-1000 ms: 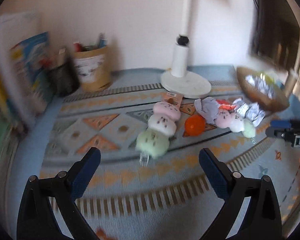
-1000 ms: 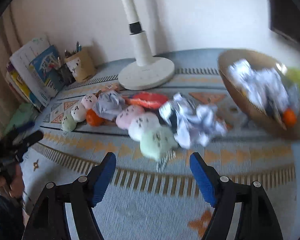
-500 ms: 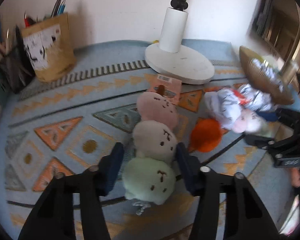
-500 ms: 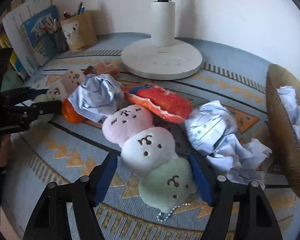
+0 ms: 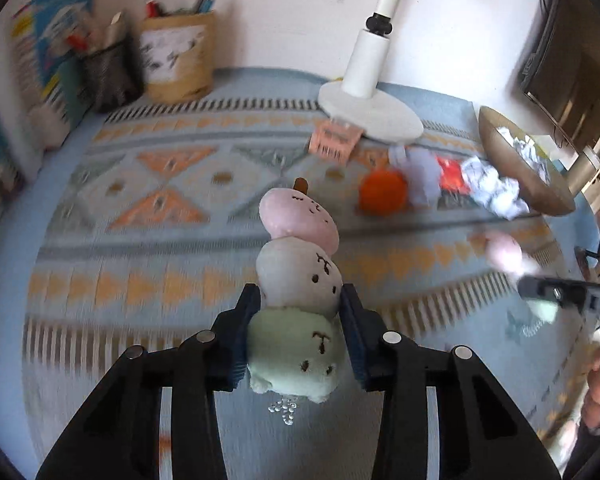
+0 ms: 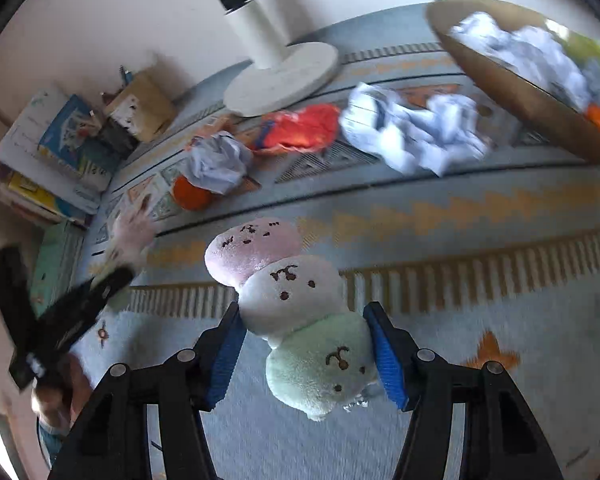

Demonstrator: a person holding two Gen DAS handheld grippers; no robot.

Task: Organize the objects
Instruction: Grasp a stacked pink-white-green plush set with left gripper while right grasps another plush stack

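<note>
Two plush dango skewers are in hand, one per gripper, each a stack of three soft balls — pink, white, pale green — with stitched faces.

My left gripper (image 5: 298, 334) is closing on the left plush skewer (image 5: 298, 292); its blue ribbed pads press the flanks where the white ball meets the green one, and the fabric bulges a little between them. The toy's long axis runs straight out from the gripper, along the fingers, with the pink ball and a brown stick tip farthest away and a bead chain hanging at the near end.

My right gripper (image 6: 306, 354) is closing as well, its pads against the right plush skewer (image 6: 296, 312) at the white and green balls. This toy lies askew, its axis slanting up to the left of the fingers.

Both toys appear lifted off the patterned woven mat (image 5: 140, 240), though blur makes the clearance uncertain.

Judgement: the wooden bowl (image 6: 512, 92) lies ahead and to the right, nearer my right hand, already holding crumpled paper (image 6: 516, 48). Loose on the mat near it are more crumpled paper (image 6: 412, 132), a red wrapper (image 6: 300, 130) and an orange ball (image 6: 190, 196). Plush compresses — a firm pinch is needed.
</note>
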